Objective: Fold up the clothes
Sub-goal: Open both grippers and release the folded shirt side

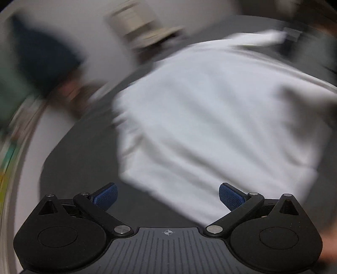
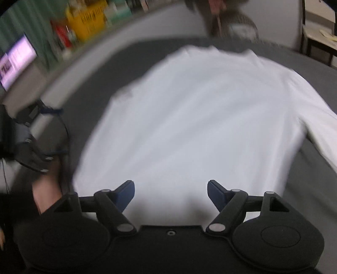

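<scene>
A white long-sleeved garment (image 1: 210,118) lies spread flat on a dark grey table (image 1: 84,156); both views are blurred. My left gripper (image 1: 168,197) hangs above the garment's near corner, its blue pads wide apart with nothing between them. In the right wrist view the same white garment (image 2: 189,118) fills the middle, one sleeve (image 2: 322,134) trailing off to the right. My right gripper (image 2: 171,194) hovers over the garment's near edge, jaws apart and empty. The left gripper (image 2: 38,156) and the hand holding it show at that view's left edge.
The grey table (image 2: 94,80) has a rounded pale rim. Beyond it stand a yellow crate (image 2: 88,19), a lit screen (image 2: 16,61) and shelves with clutter. A pale box-like object (image 1: 143,27) and a dark shape (image 1: 44,61) sit past the table in the left wrist view.
</scene>
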